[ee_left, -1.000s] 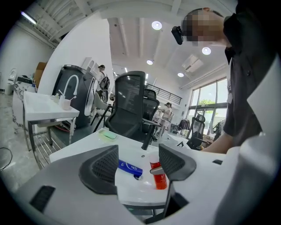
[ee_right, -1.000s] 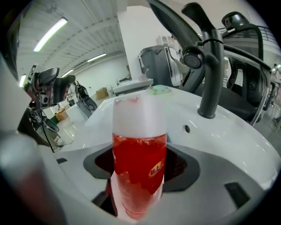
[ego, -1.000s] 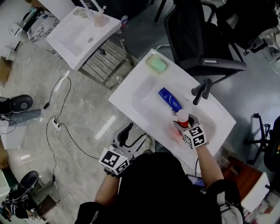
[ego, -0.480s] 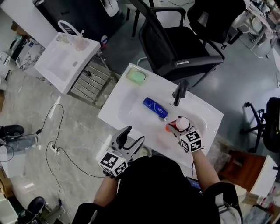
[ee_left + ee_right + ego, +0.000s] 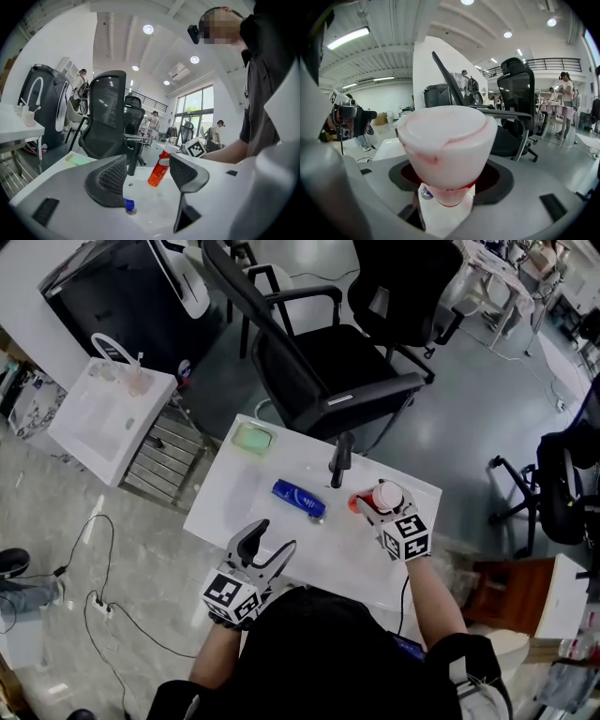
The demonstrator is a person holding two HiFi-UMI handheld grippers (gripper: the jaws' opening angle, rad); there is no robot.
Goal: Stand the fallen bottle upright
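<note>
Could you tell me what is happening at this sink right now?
A person works at a white sink with a gripper in each hand. The right gripper is shut on the cap end of a red bottle, which is tilted over the basin, not yet upright. The left gripper is open and empty near the front edge. A blue bottle lies on its side in the basin.

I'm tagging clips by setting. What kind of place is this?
Probably an open office or lab set up for tests, not a bathroom: the sink stands free, away from any wall, an office chair sits behind it, and a second sink stands nearby.
</note>
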